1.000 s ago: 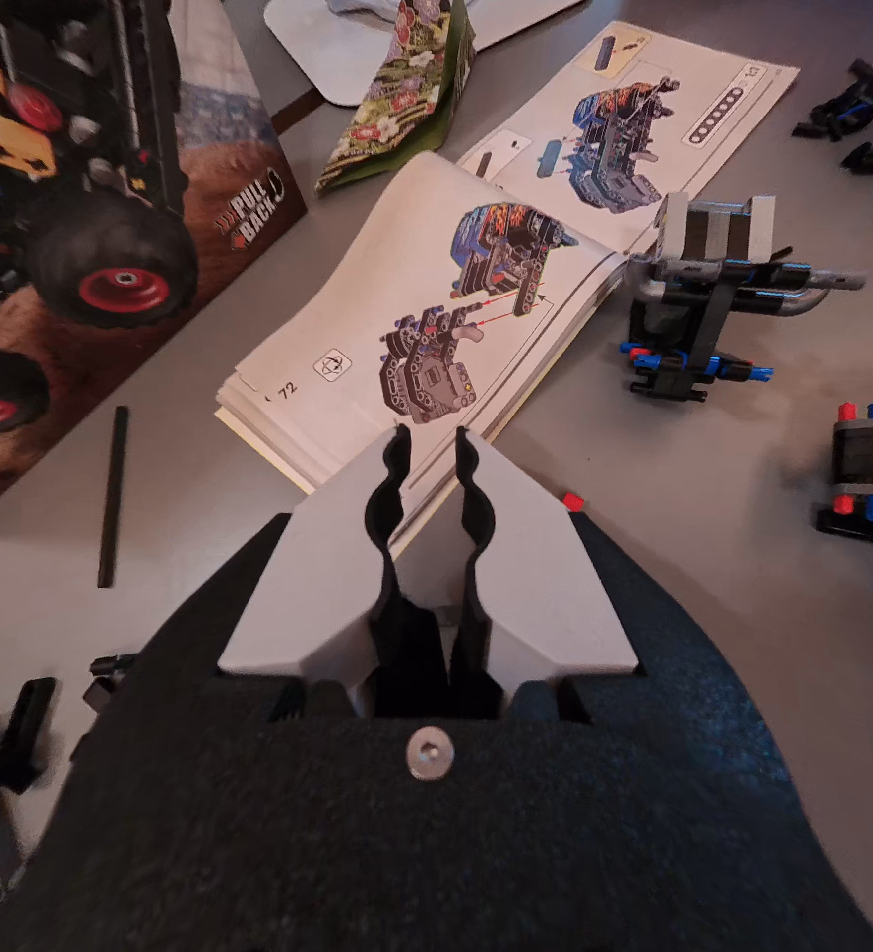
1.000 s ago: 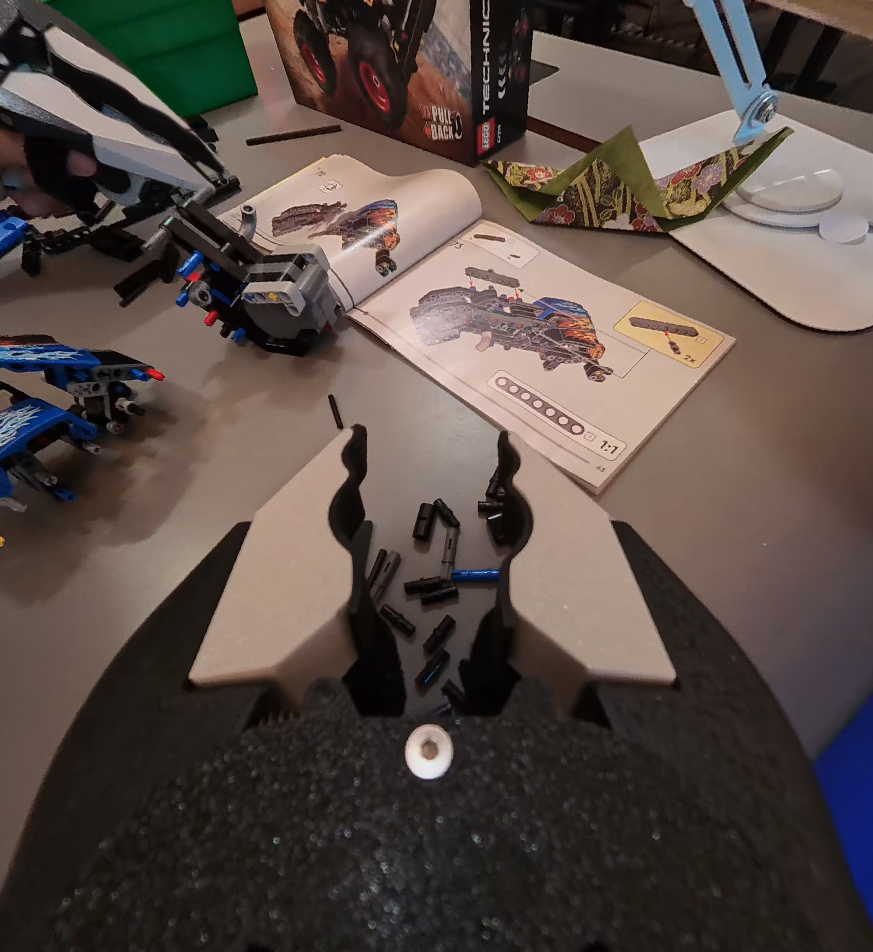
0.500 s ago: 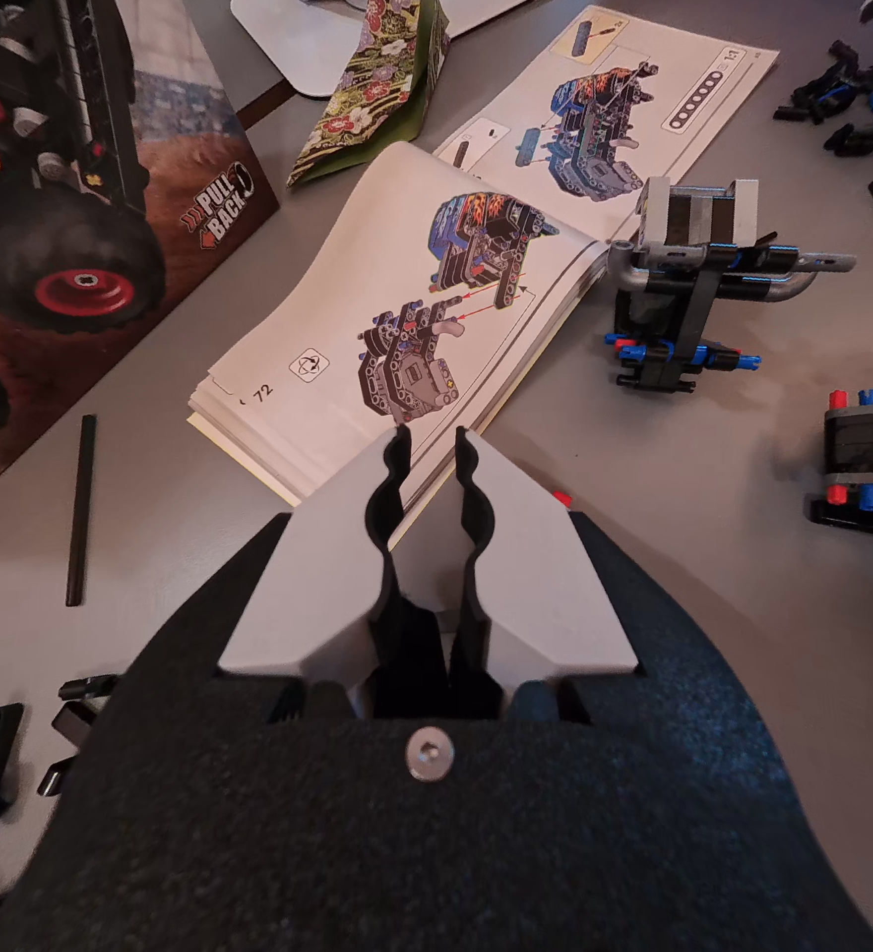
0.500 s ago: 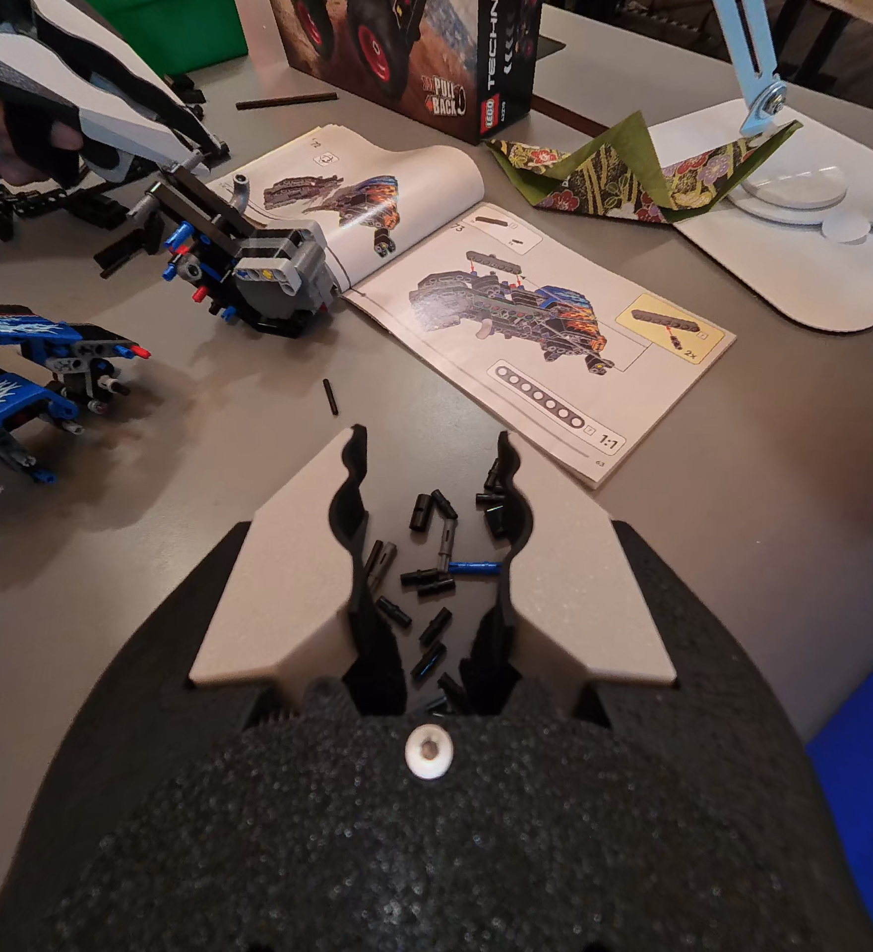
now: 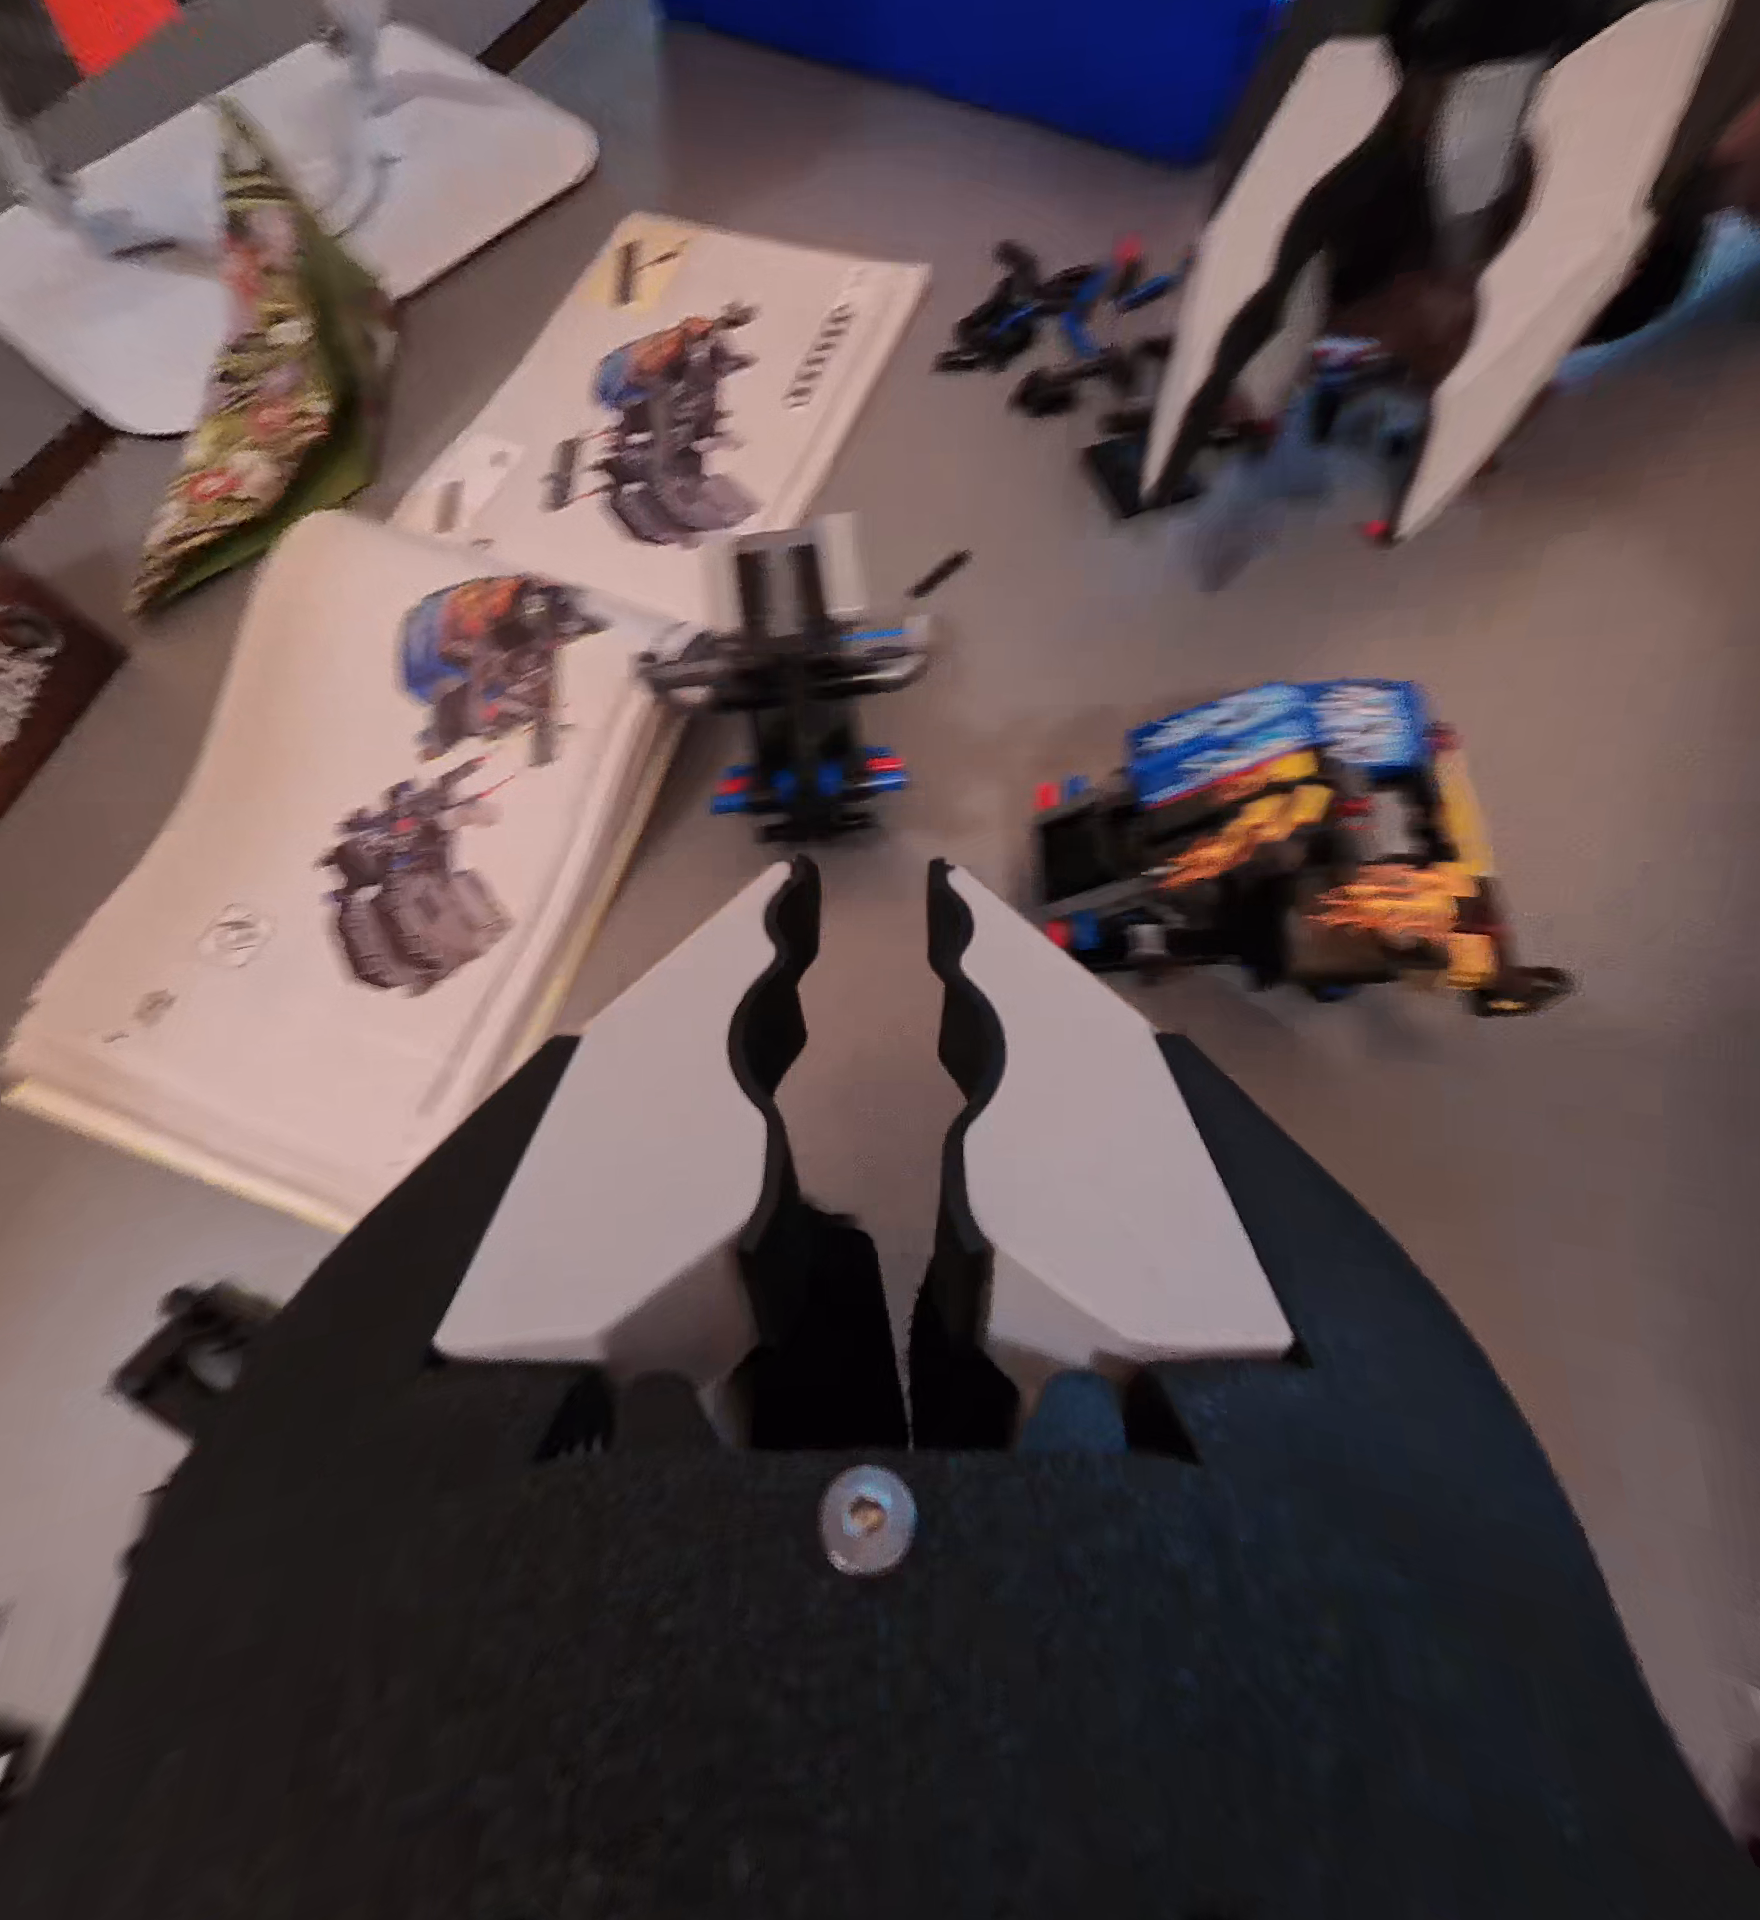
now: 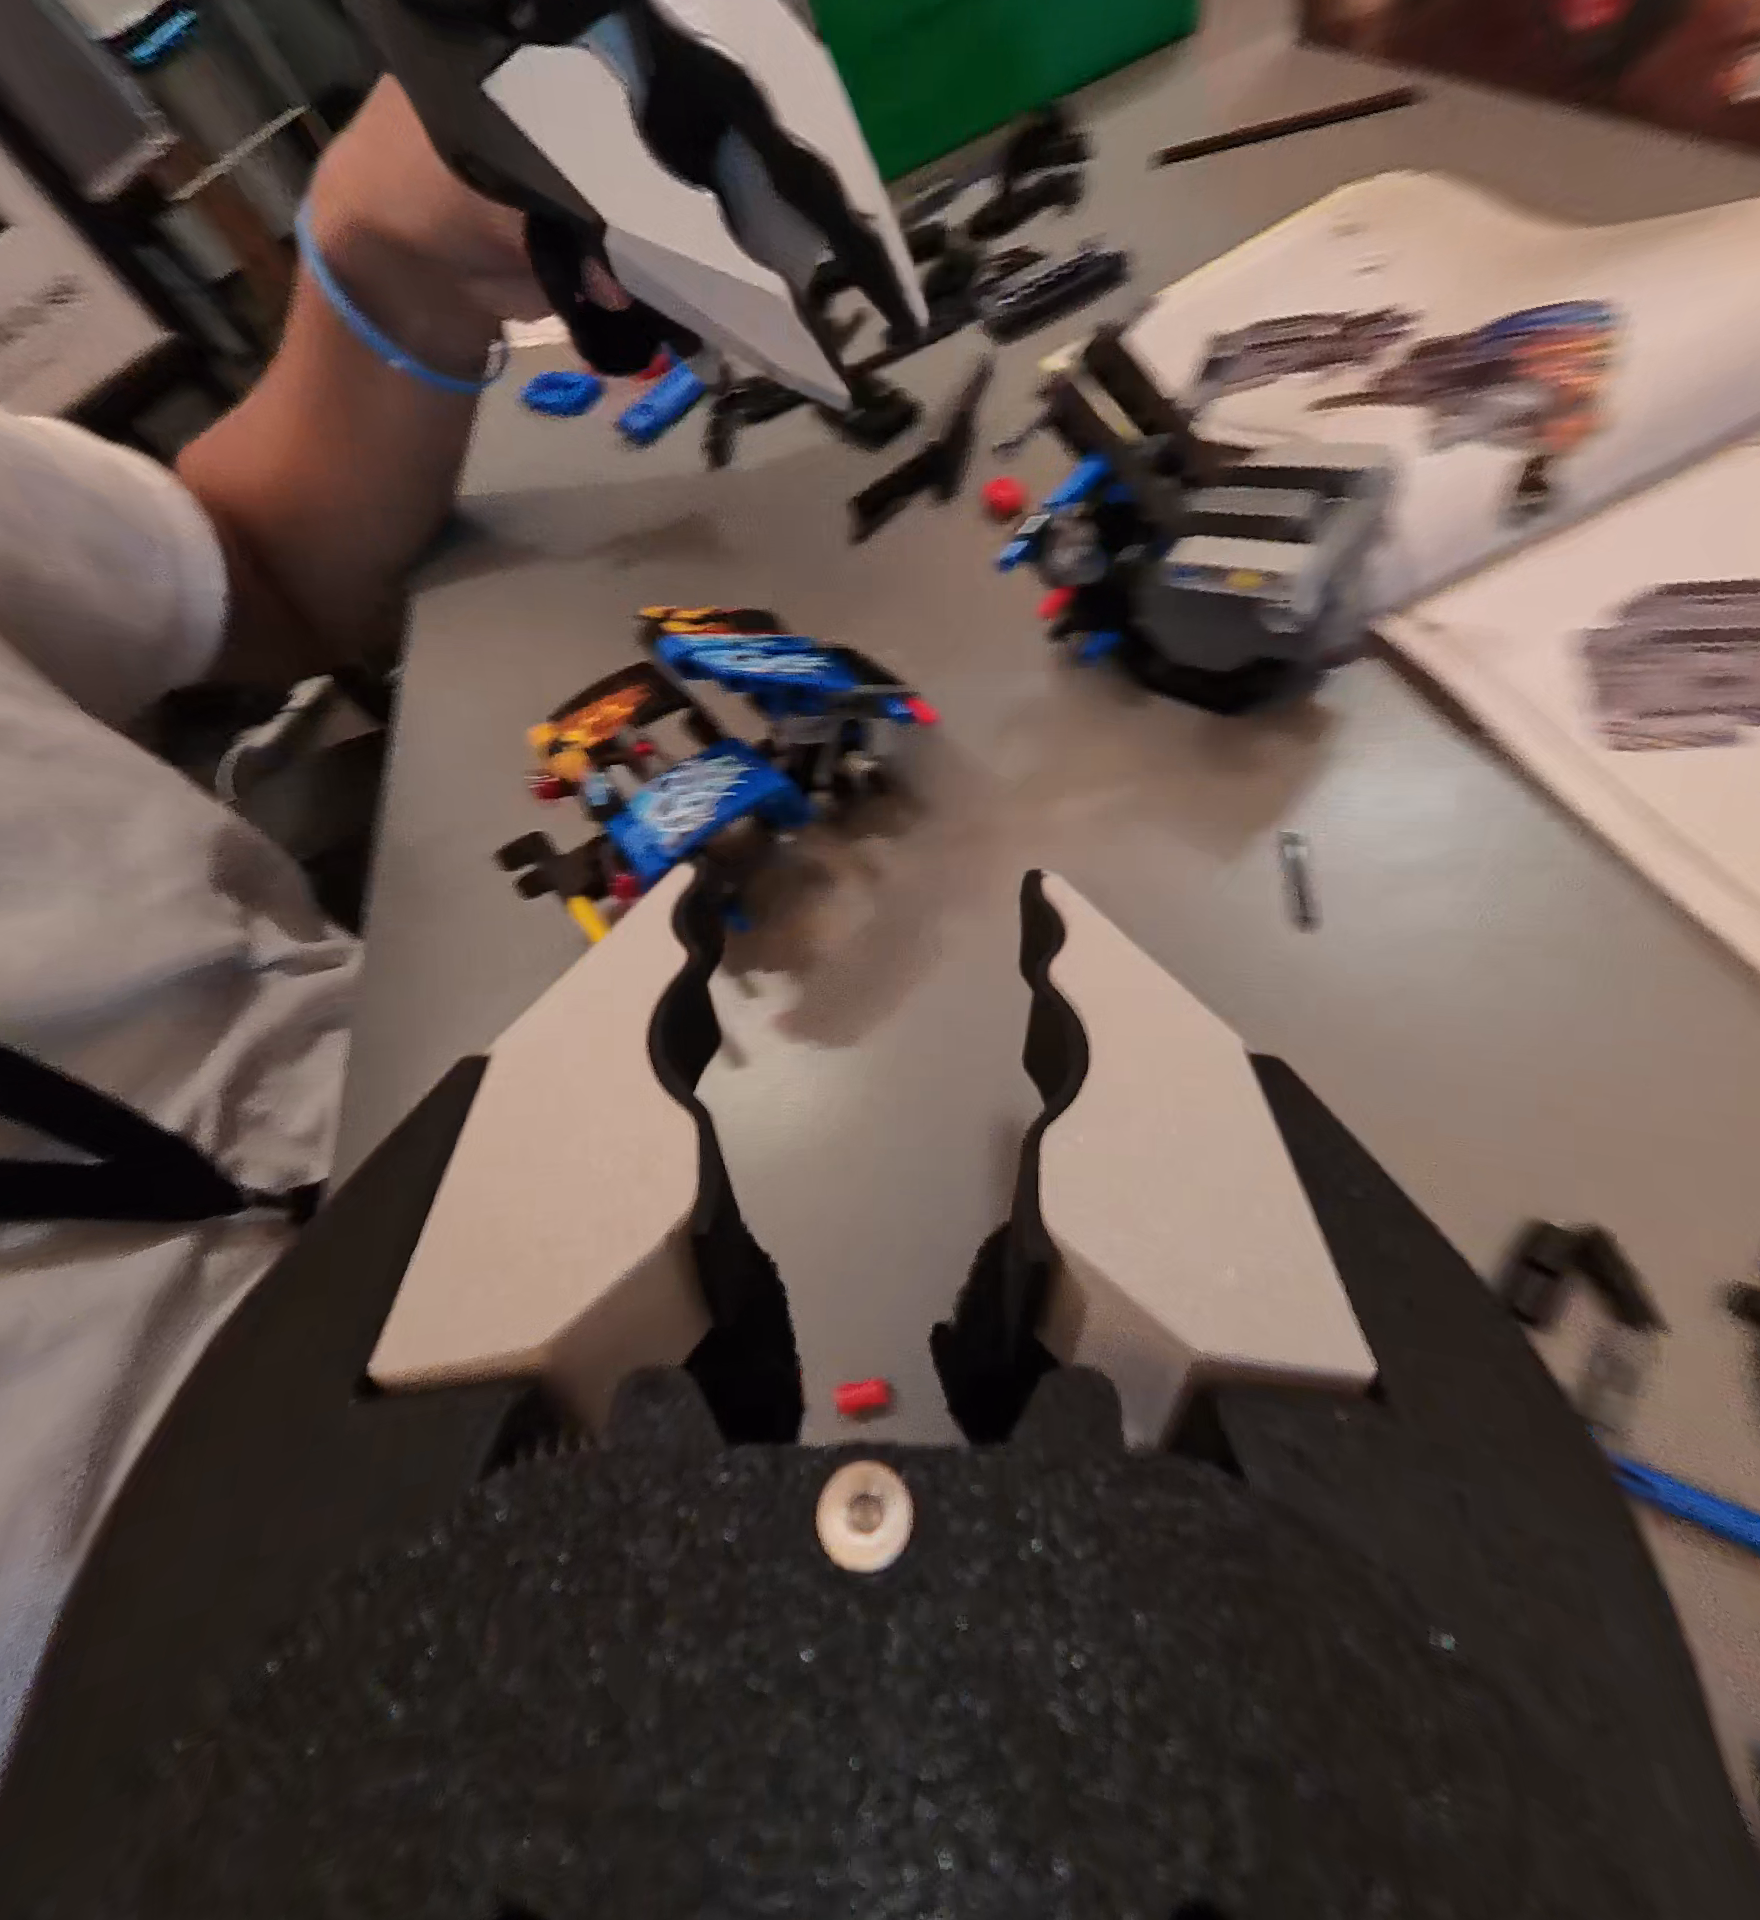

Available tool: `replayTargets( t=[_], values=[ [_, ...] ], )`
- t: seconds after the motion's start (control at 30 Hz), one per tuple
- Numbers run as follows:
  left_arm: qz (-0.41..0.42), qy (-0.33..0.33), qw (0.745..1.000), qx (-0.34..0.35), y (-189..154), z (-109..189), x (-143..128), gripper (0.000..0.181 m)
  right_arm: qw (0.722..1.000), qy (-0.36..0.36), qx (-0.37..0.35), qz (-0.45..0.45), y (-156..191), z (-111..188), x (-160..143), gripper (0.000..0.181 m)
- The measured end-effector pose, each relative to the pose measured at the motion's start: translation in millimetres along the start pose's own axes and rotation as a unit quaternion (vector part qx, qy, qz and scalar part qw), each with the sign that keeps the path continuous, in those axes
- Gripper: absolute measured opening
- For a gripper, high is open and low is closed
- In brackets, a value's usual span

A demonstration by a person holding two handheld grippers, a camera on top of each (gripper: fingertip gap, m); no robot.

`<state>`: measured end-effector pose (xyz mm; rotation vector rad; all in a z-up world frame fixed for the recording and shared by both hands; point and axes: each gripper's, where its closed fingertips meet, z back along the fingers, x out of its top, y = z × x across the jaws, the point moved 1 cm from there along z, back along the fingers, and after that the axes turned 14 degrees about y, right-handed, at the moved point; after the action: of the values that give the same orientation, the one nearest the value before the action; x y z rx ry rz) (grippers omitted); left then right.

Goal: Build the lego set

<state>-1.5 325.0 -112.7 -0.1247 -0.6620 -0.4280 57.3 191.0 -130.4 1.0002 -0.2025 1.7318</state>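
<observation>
My left gripper (image 5: 868,873) is empty, its jaws a narrow gap apart, and hovers just short of the grey and black chassis block (image 5: 803,686). The blue and yellow flame-printed body shell (image 5: 1271,831) lies to its right. My right gripper (image 6: 860,894) is open and empty above the table, with the body shell (image 6: 720,748) just beyond its left fingertip. The chassis block (image 6: 1219,561) is farther off to the right. The other gripper shows in each view: the right one (image 5: 1286,509), the left one (image 6: 876,358). Both views are blurred.
The open instruction booklet (image 5: 388,779) lies left of the chassis. Loose black and blue parts (image 5: 1063,322) lie behind it. A red pin (image 6: 862,1395) and a black pin (image 6: 1297,883) lie on the table. A person's arm (image 6: 336,416) is at the left. A white lamp base (image 5: 232,208) and folded patterned paper (image 5: 263,364) are at the back. Left tips to right tips: about 15 cm. The left gripper is farther from the black pin (image 6: 1297,883), some 15 cm, than the right, some 7 cm. It turns up in the left wrist view (image 5: 939,570) as well.
My left gripper has swung right, bringing the body shell and right gripper into view. My right gripper has swung left, away from the pile of black pins, toward the body shell.
</observation>
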Motion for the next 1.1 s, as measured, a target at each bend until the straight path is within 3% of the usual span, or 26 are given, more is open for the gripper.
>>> replayTargets(
  t=[0.13, 0.27, 0.33, 0.43, 0.5, 0.67, 0.9, 1.1],
  values=[
    [-0.009, 0.011, 0.996, -0.084, -55, 5, -9, 0.025, 0.998, 0.031, 0.057, 0.021, 29, -16, -6, 0.056],
    [-0.058, -0.019, 0.997, -0.046, -80, 2, -15, 0.046, 0.995, 0.059, 0.067, 0.043, 44, -27, -11, 0.056],
    [-0.072, -0.058, 0.995, -0.035, -87, 4, -5, 0.047, 0.995, 0.058, 0.061, 0.051, 48, -29, -10, 0.056],
    [-0.072, -0.092, 0.99, -0.073, -102, 5, 13, 0.048, 0.995, 0.055, 0.056, 0.055, 50, -32, -8, 0.055],
    [-0.085, -0.076, 0.989, -0.092, -111, -1, 14, 0.052, 0.996, 0.053, 0.055, 0.049, 52, -34, -8, 0.053],
    [-0.117, -0.054, 0.989, -0.068, -120, -10, 9, 0.056, 0.995, 0.076, 0.041, 0.056, 54, -46, -15, 0.047],
    [-0.132, -0.027, 0.991, -0.019, -128, -13, -6, 0.06, 0.995, 0.044, 0.094, 0.01, 73, -48, -4, 0.044],
    [-0.141, -0.004, 0.99, 0.021, -129, -4, -19, 0.05, 0.991, 0.066, 0.111, 0.038, 95, -61, -10, 0.045]
  ],
)
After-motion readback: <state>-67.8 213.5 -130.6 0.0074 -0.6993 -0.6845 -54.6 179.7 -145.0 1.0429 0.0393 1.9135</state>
